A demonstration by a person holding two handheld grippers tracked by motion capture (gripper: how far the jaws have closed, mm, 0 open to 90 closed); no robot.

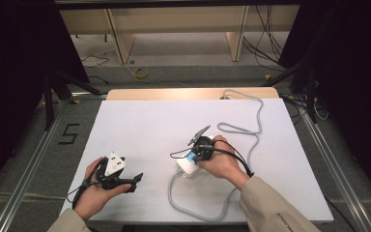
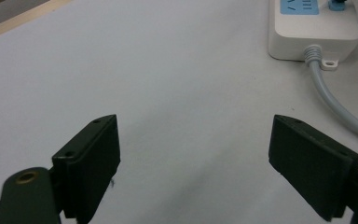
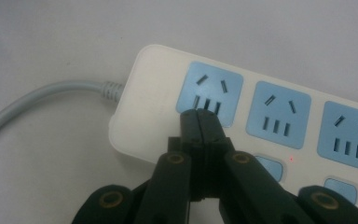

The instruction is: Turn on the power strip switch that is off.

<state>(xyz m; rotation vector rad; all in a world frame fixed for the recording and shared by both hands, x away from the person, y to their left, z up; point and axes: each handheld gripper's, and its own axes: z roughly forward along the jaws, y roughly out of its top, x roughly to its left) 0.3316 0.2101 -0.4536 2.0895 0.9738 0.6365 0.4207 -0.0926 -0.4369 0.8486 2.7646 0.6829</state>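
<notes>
A white table surface point(image 1: 145, 121) carries a white plastic power strip with blue sockets point(image 1: 187, 165) under the right gripper point(image 1: 199, 145). Left gripper view: left gripper point(image 2: 193, 154) jaws spread, empty, strip ahead. Right gripper view: jaws pressed together at the strip's end socket point(image 3: 209, 93).

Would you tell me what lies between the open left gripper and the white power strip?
Only bare white tabletop: the left gripper view shows nothing between the left gripper and the white power strip.
</notes>
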